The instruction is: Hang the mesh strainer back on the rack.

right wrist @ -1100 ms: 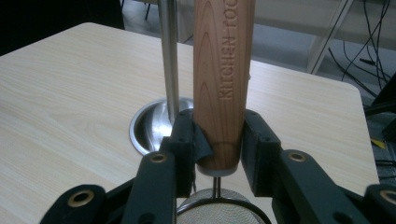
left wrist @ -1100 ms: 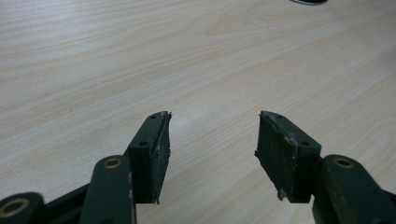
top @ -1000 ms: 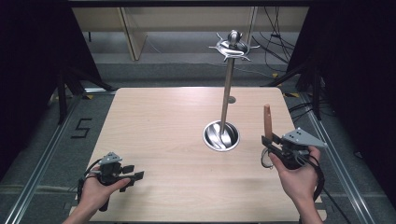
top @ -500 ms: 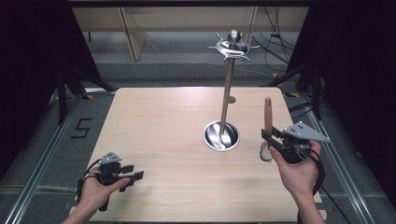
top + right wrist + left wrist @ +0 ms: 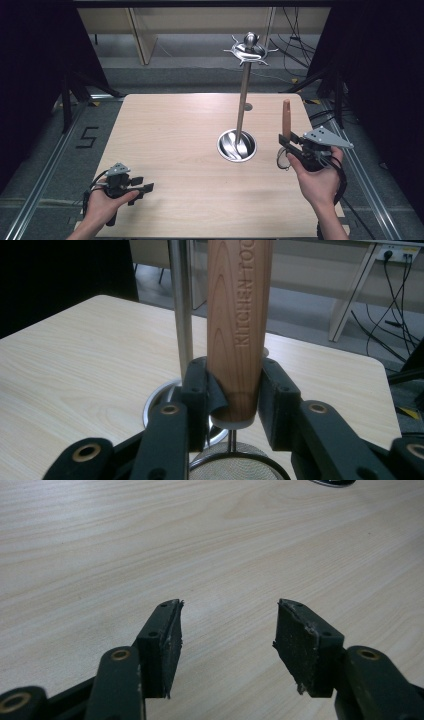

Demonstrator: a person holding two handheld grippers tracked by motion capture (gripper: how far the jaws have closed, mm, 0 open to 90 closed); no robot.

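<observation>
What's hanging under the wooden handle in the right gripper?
Below the wooden handle, a thin metal stem leads down to a round mesh strainer head. The right gripper and the picture's bottom edge hide most of the mesh.

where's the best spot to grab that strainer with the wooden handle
By the wooden handle, near its lower end, jaws closing from either side. It stands upright and straight-sided, so the pads seat flat, as the right gripper has it; the mesh bowl hangs below.
</observation>
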